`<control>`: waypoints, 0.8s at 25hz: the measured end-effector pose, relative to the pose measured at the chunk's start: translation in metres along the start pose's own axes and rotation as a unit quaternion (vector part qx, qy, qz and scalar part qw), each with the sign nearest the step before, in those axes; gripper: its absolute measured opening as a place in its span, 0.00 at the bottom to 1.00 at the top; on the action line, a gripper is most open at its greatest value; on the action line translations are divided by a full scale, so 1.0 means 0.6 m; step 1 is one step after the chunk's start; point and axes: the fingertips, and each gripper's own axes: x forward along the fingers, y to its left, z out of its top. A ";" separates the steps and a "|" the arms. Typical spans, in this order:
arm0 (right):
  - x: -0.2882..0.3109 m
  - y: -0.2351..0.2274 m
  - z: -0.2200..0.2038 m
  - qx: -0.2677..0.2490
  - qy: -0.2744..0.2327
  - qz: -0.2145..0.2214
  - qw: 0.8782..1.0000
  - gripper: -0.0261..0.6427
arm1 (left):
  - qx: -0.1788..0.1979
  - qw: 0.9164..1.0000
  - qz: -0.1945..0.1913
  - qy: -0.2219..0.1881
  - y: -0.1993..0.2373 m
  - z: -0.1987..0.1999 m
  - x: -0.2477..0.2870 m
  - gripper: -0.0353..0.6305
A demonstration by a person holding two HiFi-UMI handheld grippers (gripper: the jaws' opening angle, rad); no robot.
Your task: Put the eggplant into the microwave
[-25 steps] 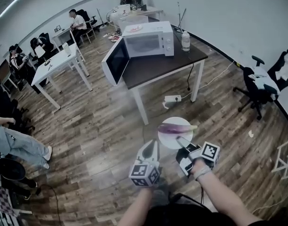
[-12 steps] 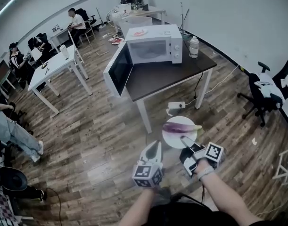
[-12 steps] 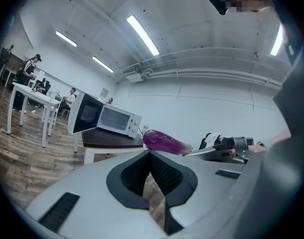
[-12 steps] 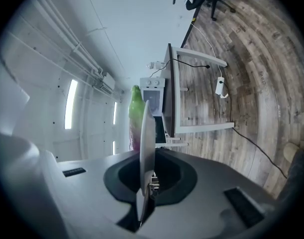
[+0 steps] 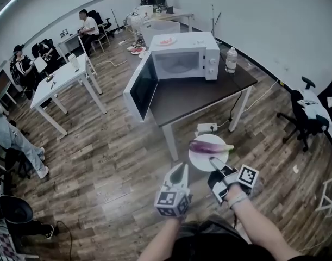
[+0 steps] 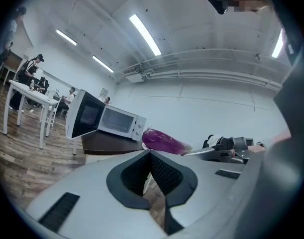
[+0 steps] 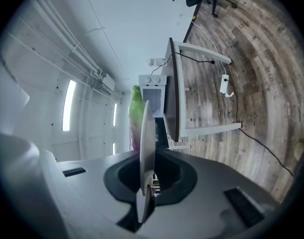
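Observation:
A purple eggplant (image 5: 209, 146) with a green stem lies on a white plate (image 5: 199, 159) held in the air short of the table. My right gripper (image 5: 212, 161) is shut on the plate's near rim; in the right gripper view the plate (image 7: 146, 148) stands edge-on between the jaws, with the eggplant (image 7: 135, 114) behind it. My left gripper (image 5: 180, 167) is shut with nothing in it, just left of the plate. The white microwave (image 5: 186, 55) stands on the dark table (image 5: 209, 91) with its door (image 5: 142, 88) swung open to the left. The left gripper view shows the eggplant (image 6: 164, 141) and the microwave (image 6: 117, 123) beyond the left gripper (image 6: 150, 154).
A water bottle (image 5: 230, 60) stands on the table right of the microwave. A power strip (image 5: 207, 128) lies on the wooden floor under the table. White desks (image 5: 60, 80) with seated people are at the left and back, and an office chair (image 5: 312, 113) is at the right.
The table and microwave have come nearer and shifted right in the head view. Both grippers and the plate with the eggplant keep the same hold and spacing.

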 end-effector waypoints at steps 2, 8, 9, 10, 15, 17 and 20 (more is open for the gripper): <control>0.012 -0.001 0.002 0.000 0.002 -0.004 1.000 0.06 | -0.004 1.000 0.006 0.002 0.011 -0.004 0.005 0.05; 0.053 -0.001 0.019 0.000 0.008 -0.009 1.000 0.06 | -0.016 1.000 0.011 0.002 0.037 -0.003 0.025 0.05; 0.060 -0.003 0.023 0.002 0.009 -0.008 1.000 0.06 | -0.019 1.000 0.013 0.002 0.043 -0.004 0.031 0.05; 0.066 -0.004 0.026 0.004 0.011 -0.008 1.000 0.06 | -0.021 1.000 0.015 0.001 0.048 -0.004 0.038 0.05; 0.112 -0.006 0.048 0.004 0.022 -0.006 1.000 0.06 | -0.015 1.000 0.019 -0.001 0.077 0.013 0.084 0.05; 0.132 -0.011 0.062 0.000 0.029 -0.008 1.000 0.06 | -0.012 1.000 0.020 -0.001 0.088 0.021 0.106 0.05; 0.170 -0.017 0.089 -0.001 0.036 -0.010 0.999 0.06 | -0.008 1.000 0.023 -0.001 0.106 0.031 0.145 0.05</control>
